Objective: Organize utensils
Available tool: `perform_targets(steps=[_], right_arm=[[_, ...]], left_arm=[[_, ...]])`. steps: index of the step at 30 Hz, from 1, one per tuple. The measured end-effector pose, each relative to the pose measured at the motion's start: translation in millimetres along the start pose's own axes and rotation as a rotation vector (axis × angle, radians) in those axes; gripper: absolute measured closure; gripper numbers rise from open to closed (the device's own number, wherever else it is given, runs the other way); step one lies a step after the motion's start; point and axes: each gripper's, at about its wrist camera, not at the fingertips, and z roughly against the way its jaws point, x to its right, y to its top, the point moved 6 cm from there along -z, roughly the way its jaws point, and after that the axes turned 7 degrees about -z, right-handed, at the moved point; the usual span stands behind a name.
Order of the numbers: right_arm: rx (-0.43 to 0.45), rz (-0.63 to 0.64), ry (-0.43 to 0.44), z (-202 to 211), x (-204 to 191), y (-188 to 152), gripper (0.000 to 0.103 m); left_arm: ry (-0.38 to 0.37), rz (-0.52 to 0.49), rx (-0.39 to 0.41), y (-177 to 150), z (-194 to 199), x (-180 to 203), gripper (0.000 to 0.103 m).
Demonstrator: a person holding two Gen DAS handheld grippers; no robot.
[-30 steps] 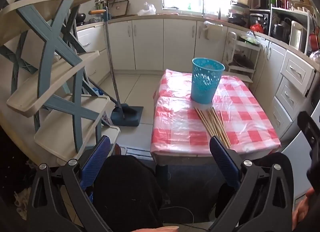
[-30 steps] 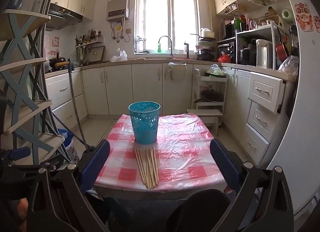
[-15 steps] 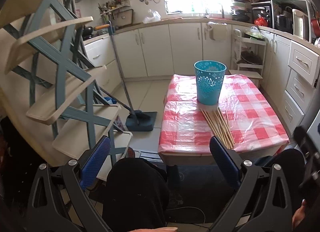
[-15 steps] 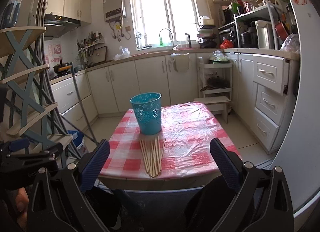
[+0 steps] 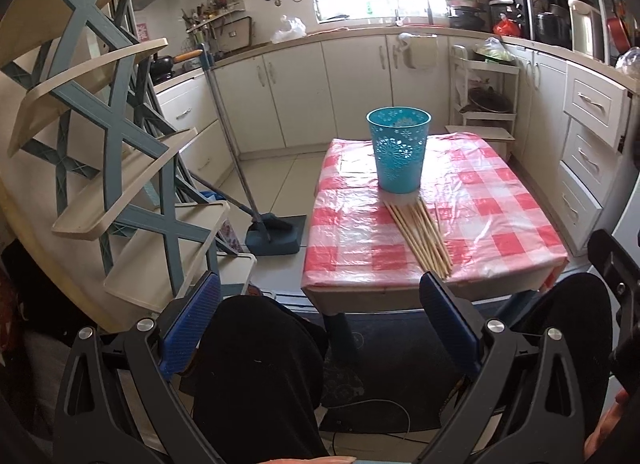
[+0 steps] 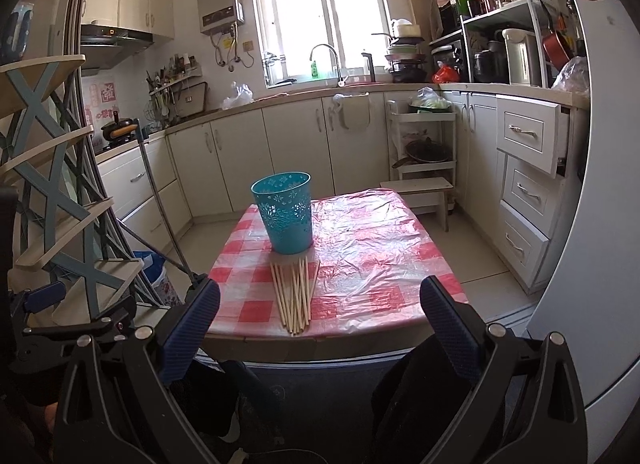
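Since a second ago both my grippers have lifted and levelled: the low table with the red-and-white checked plastic cloth (image 5: 496, 199) now sits more squarely ahead in the left wrist view, and in the right wrist view more floor shows beyond it. Left gripper (image 5: 320, 324) hangs short of the near table edge, above my dark-trousered knees (image 5: 256, 376), blue-padded fingers (image 5: 192, 328) spread wide, nothing between them. Right gripper (image 6: 320, 328) likewise: fingers (image 6: 450, 328) wide apart, empty, short of the table. Bundle of pale wooden chopsticks (image 6: 295, 296) lies flat on the cloth, fanned slightly, far tips touching or just at the base of the upright turquoise perforated plastic cup (image 6: 285, 217), near ends at the table's front edge. Blue long-handled dustpan (image 5: 276, 236) stands on the floor left of the table, beside the cream-and-blue tiered rack (image 5: 120, 167).
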Motion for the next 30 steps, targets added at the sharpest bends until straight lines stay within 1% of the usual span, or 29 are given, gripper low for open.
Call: perform_targets(steps=[9,16,30], right_arm=[[0.013,0.036,0.014,23,-13,-3,0.007],[0.02,0.053,0.019,37,-23,-5,0.007],[0.015,0.128,0.028,52,-50,-19,0.007]], left_arm=[[-0.05,0.03,0.012,-12,19,-5,0.007],[-0.072,0.066,0.029,-19,32,-15,0.007],[-0.101,0.129,0.017,-41,38,-38,0.007]])
